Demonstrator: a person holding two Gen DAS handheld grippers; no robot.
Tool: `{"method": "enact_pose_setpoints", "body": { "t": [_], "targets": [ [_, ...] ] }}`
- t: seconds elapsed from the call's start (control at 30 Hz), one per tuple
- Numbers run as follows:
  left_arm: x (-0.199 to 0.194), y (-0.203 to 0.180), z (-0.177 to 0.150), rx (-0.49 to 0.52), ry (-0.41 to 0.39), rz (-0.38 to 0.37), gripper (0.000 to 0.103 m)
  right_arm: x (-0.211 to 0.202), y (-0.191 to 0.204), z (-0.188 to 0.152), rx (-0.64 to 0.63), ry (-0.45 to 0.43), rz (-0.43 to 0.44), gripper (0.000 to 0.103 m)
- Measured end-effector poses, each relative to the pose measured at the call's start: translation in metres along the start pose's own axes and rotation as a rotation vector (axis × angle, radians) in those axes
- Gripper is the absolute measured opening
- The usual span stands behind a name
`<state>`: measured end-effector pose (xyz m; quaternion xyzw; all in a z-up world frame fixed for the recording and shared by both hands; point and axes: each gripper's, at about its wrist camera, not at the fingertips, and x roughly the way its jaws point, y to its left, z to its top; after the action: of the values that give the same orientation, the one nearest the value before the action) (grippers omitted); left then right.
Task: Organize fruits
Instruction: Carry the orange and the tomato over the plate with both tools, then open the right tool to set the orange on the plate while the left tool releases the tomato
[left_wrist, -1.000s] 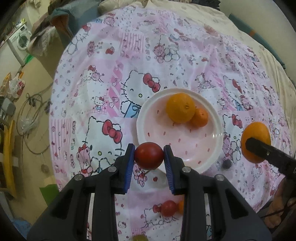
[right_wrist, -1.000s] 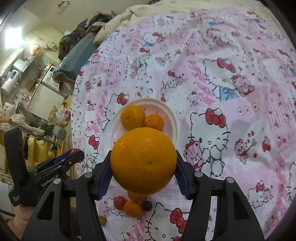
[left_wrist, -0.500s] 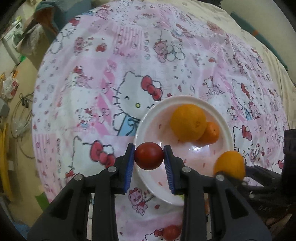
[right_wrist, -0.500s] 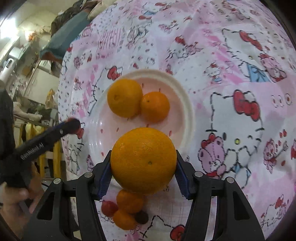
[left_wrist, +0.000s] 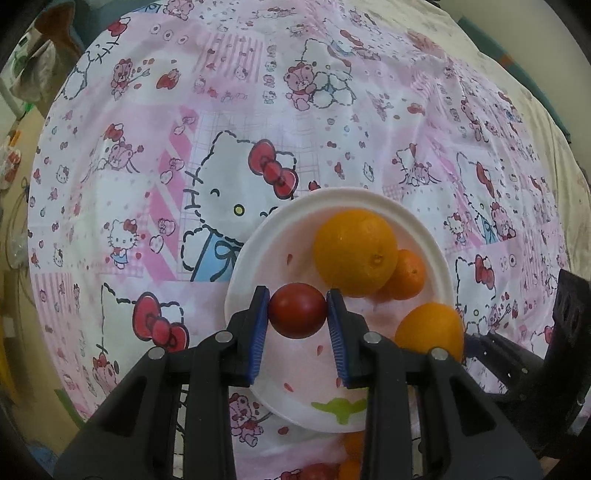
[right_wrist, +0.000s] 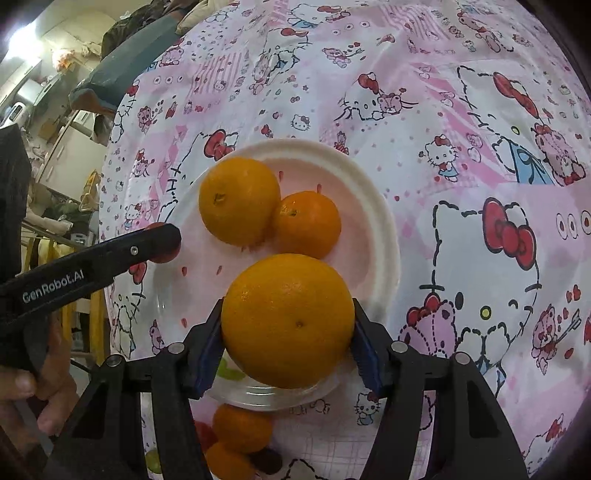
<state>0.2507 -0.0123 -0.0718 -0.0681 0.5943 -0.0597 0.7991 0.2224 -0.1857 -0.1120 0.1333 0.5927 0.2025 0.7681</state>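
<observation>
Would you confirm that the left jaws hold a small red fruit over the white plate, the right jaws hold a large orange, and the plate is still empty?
Not quite: the white plate is not empty. The right wrist view shows an orange and a smaller tangerine already lying on it, touching each other. The rest holds: the left gripper clamps the small red fruit and the right gripper the large orange.

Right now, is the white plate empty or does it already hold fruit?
Not empty. The white plate holds a large orange touching a smaller orange; two more fruits are held over it in the grippers.

Two oranges (right_wrist: 239, 201) lie touching on the plate (right_wrist: 373, 206).
</observation>
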Motion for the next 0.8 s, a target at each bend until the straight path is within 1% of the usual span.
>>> {"method": "enact_pose_setpoints", "body": {
  "t": [0.13, 0.2, 0.23, 0.27, 0.33, 0.37, 0.43, 0.47, 0.63, 0.8],
  "targets": [
    [0.004, 0.000, 0.000, 0.000, 0.002, 0.014, 0.027, -0.005, -0.003, -0.003, 0.002, 0.003, 0.009, 0.065],
    [0.006, -0.002, 0.000, -0.003, 0.010, 0.007, 0.027, -0.011, -0.003, -0.005, 0.002, -0.013, 0.016, 0.074],
    [0.007, -0.003, 0.000, 0.001, 0.011, 0.008, 0.027, -0.016, -0.003, -0.005, -0.001, -0.032, 0.010, 0.084],
    [0.008, -0.005, -0.001, 0.005, 0.012, 0.011, 0.027, -0.021, -0.004, -0.005, -0.003, -0.054, -0.004, 0.089],
    [0.010, -0.009, -0.001, 0.013, 0.016, 0.007, 0.027, -0.031, -0.009, -0.005, 0.001, -0.080, -0.017, 0.089],
    [0.011, -0.012, -0.001, 0.016, 0.018, 0.005, 0.027, -0.034, -0.013, -0.005, 0.014, -0.083, -0.015, 0.089],
    [0.013, -0.016, -0.001, 0.025, 0.016, 0.024, 0.028, -0.042, -0.024, -0.007, 0.051, -0.095, -0.009, 0.089],
    [0.014, -0.017, 0.000, 0.024, 0.020, 0.018, 0.028, -0.046, -0.030, -0.008, 0.069, -0.102, -0.012, 0.089],
    [0.019, -0.020, 0.002, 0.013, 0.024, 0.025, 0.028, -0.058, -0.053, -0.013, 0.112, -0.112, -0.027, 0.089],
    [0.020, -0.019, 0.004, -0.015, 0.031, 0.021, 0.028, -0.068, -0.063, -0.018, 0.125, -0.117, -0.032, 0.089]
  ]
}}
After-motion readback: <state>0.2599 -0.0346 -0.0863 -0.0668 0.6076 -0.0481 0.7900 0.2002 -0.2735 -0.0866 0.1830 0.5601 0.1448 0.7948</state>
